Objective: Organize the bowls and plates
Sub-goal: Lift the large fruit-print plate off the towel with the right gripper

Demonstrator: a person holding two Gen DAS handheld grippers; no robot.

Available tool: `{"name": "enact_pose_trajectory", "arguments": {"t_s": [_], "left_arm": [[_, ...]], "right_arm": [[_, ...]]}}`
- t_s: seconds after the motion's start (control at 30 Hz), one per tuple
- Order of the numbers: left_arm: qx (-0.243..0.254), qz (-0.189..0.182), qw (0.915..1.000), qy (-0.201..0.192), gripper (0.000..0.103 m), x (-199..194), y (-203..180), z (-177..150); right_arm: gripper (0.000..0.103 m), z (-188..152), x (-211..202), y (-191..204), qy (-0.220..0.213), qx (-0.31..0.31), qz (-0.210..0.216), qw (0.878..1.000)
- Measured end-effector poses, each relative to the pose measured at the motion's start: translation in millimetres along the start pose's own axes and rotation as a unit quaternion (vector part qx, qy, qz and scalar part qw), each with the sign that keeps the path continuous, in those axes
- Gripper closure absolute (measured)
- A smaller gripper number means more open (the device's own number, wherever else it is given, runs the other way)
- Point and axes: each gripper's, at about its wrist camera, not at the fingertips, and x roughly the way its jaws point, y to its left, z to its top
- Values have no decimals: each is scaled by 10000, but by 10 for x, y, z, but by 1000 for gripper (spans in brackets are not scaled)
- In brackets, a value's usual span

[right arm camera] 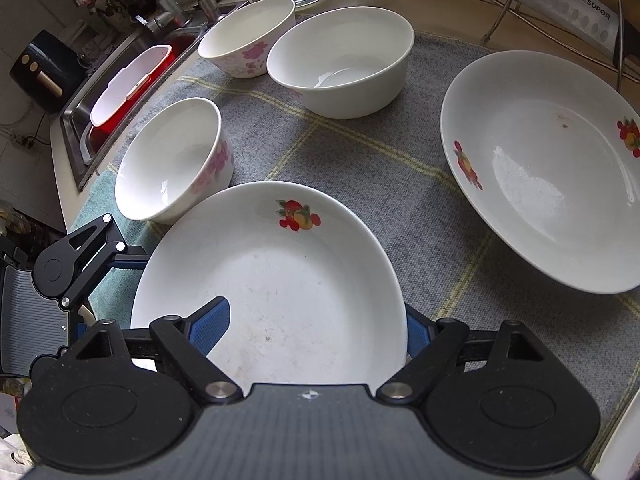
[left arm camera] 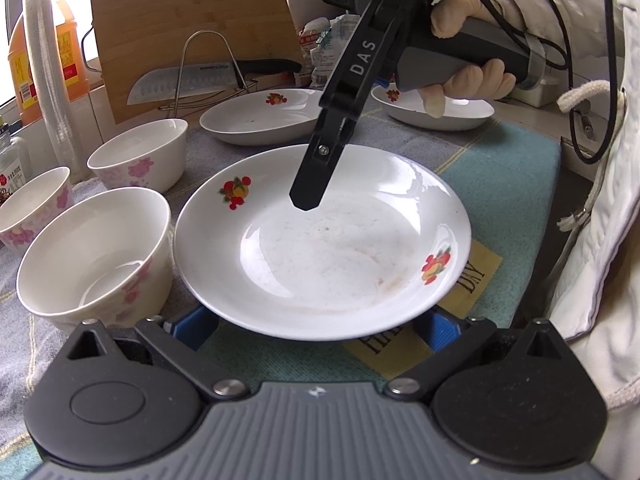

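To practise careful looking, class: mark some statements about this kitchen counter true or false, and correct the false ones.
1. Three bowls stand on the cloth. True.
2. The bowls are stacked inside one another. False: each stands singly on the cloth.
3. A knife rests on the wire rack in front of the wooden cutting board. True.
4. The plates bear blue stripes. False: they are white with small red fruit motifs.
5. One plate lies upside down. False: all three lie face up.
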Motion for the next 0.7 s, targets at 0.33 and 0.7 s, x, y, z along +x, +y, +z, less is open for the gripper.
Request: {"name": "enact_pose_trajectory", "arguments": {"t_s": [0.33,0.7], "left_arm": [[-42,-73,10000,51,1,6,15,17],[-131,-170,9996,170,2,11,41,50]], "right_arm": [[11,2,4,3,8,31,3,10000],[11,-3,-7,22,-15,44,10,10000]]}}
